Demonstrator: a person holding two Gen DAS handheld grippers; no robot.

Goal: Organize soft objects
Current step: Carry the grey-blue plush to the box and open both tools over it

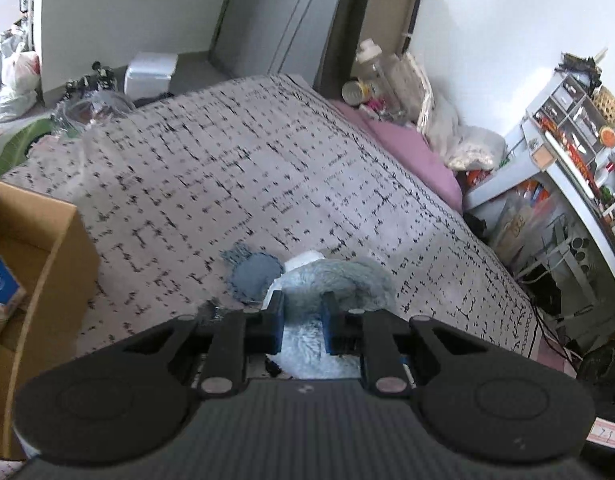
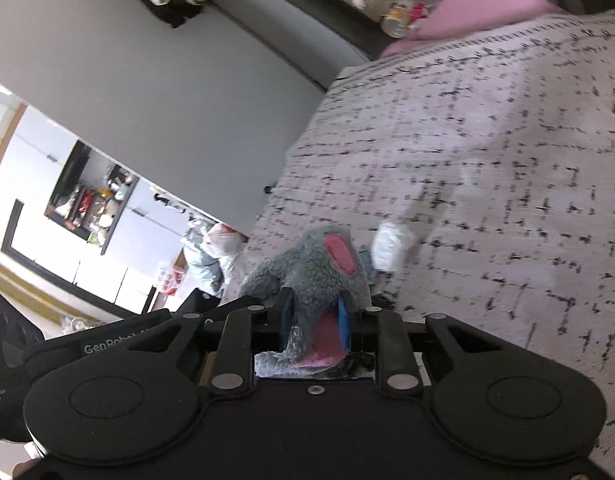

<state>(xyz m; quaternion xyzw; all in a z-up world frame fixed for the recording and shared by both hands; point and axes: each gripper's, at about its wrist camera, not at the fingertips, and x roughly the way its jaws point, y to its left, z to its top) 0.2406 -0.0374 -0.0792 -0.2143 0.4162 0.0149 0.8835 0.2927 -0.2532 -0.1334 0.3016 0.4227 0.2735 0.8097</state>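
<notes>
Both grippers clamped on the grey plush toy (image 1: 331, 280): left gripper (image 1: 302, 320) on its fluffy body, right gripper (image 2: 316, 320) on a pink-lined ear. Toy sits just above the bed (image 1: 267, 168). Cardboard box (image 1: 39, 240) at 9 o'clock from left gripper, so I judge left nearer.

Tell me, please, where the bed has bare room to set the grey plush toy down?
The patterned bedspread lies bare between the cardboard box and the pink sheet. Crowded: beside the plush toy, where a blue denim piece and white cloth lie, and the far cluttered headboard end.
</notes>
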